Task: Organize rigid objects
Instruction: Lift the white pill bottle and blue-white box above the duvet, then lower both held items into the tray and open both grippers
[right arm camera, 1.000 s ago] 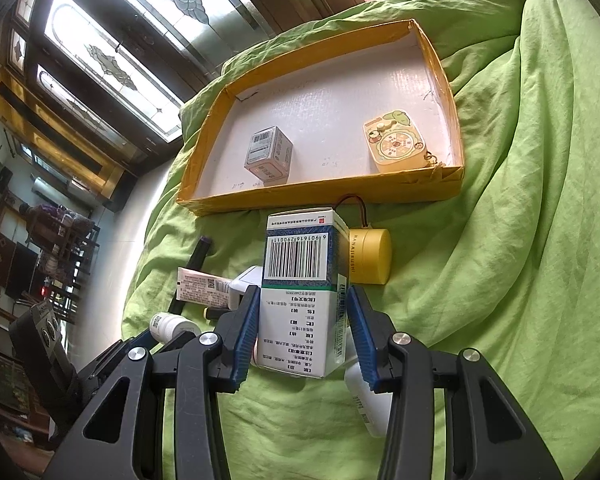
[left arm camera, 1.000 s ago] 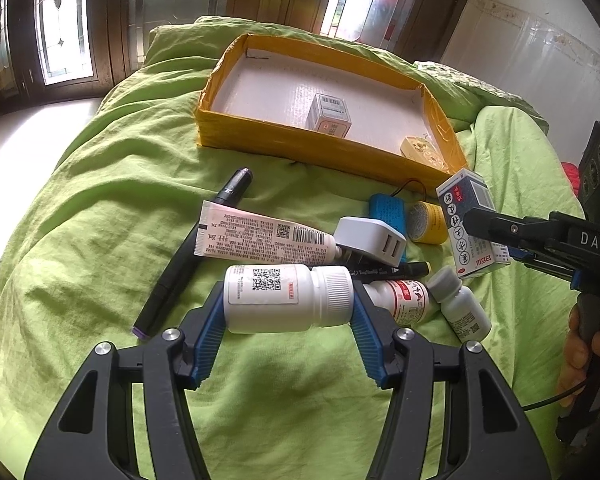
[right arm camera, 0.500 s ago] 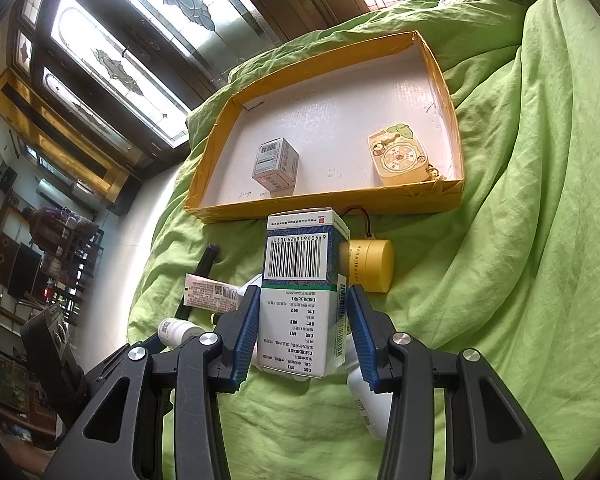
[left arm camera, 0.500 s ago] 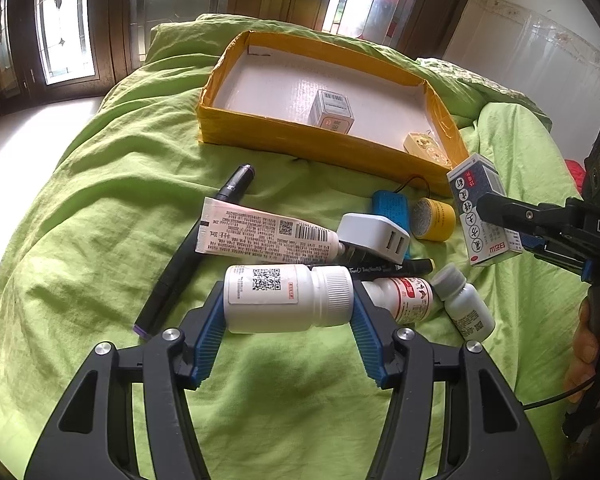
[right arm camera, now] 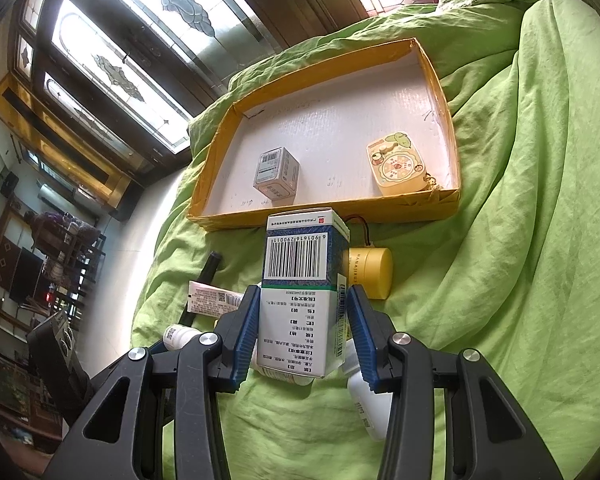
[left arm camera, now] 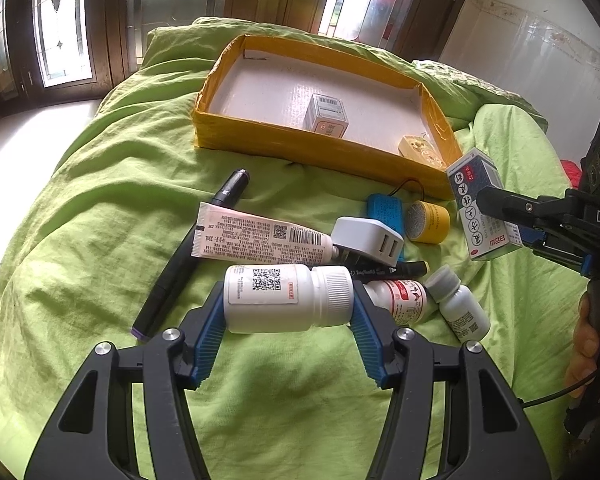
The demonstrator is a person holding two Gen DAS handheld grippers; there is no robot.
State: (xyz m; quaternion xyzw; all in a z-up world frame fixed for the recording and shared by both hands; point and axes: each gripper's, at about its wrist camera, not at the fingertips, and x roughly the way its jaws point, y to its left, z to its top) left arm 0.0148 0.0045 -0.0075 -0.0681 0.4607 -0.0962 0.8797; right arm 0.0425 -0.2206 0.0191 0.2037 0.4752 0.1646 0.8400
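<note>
The left hand-held gripper [left arm camera: 286,322] is about half open, its blue pads clamped on the ends of a white bottle [left arm camera: 286,298] lying sideways, just above the green bed cover [left arm camera: 100,240]. The right hand-held gripper [right arm camera: 302,334] is narrower, gripping an upright carton [right arm camera: 300,292] by its sides, near the yellow tray [right arm camera: 440,92], which holds a small box [right arm camera: 276,174] and a round-faced toy [right arm camera: 398,168].

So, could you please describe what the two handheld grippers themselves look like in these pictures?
The left gripper and the right gripper match: black plastic frames with triangular cut-outs, silver round bolt heads, and blue ribbed pads on the fingers. In the left wrist view the right gripper's body carries white letters "DAS", and a thin black cable trails below the person's hand on its handle.
</note>
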